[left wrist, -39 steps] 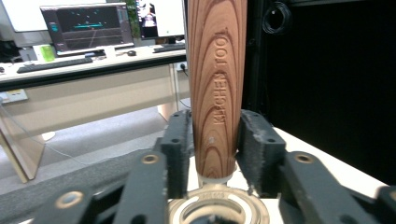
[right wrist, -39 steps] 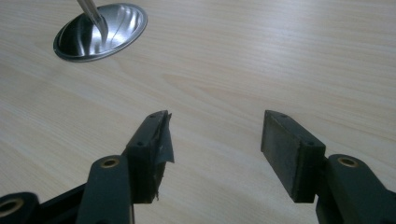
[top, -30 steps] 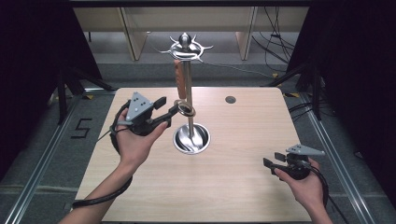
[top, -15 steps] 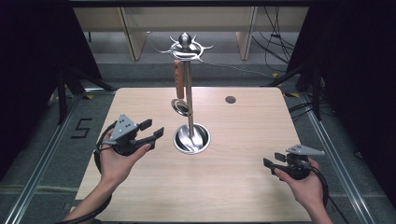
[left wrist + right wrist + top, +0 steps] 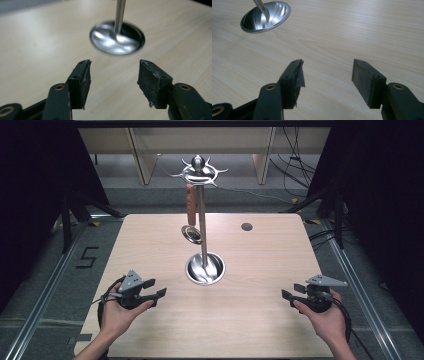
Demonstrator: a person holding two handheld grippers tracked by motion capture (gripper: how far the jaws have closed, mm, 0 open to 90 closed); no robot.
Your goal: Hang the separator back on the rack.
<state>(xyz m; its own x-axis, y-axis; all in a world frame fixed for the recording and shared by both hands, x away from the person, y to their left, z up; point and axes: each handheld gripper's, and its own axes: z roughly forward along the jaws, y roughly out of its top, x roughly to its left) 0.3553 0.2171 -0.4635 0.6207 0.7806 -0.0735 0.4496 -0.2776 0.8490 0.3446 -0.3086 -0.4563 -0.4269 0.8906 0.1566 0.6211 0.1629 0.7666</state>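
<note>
Pale wood grain covers the surface (image 5: 150, 245), which sits mid-frame in the high view with dark floor around it. A metal stand (image 5: 202, 220) rises upright at the centre, its long axis vertical, its round dish base (image 5: 205, 269) resting on the wood and its hooked crown at the upper centre. From that crown hangs a ladle (image 5: 191, 215), brown handle up, bowl down, its length running parallel to the pole and just left of it. The left tongs (image 5: 159, 294), at the lower left, have just been opening and stand wide with nothing between them, aimed toward the base. The right tongs (image 5: 286, 295), at the lower right, also gape empty, pointing left.
</note>
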